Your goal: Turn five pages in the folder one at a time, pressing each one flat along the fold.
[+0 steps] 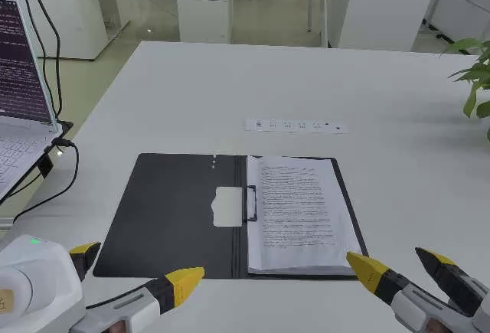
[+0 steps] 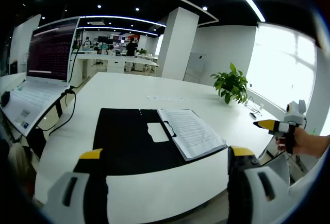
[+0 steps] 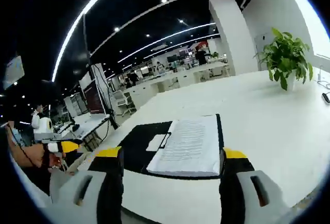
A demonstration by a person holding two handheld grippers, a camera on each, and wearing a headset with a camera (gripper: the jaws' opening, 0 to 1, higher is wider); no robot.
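The table (image 1: 306,80) bears the folder (image 1: 164,210) beyond left hand-held gripper (image 1: 136,266) and right hand-held gripper (image 1: 390,258), both spread.

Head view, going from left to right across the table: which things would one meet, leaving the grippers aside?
laptop → folder's open left cover → black clip → stack of pages → plant leaves

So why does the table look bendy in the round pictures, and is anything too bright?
Left gripper view: the fisheye lens curves the table edge, and the window is blown out white. Right gripper view: ceiling light strips bow into arcs. Head view: lines look straight, light even, page text too small to read.
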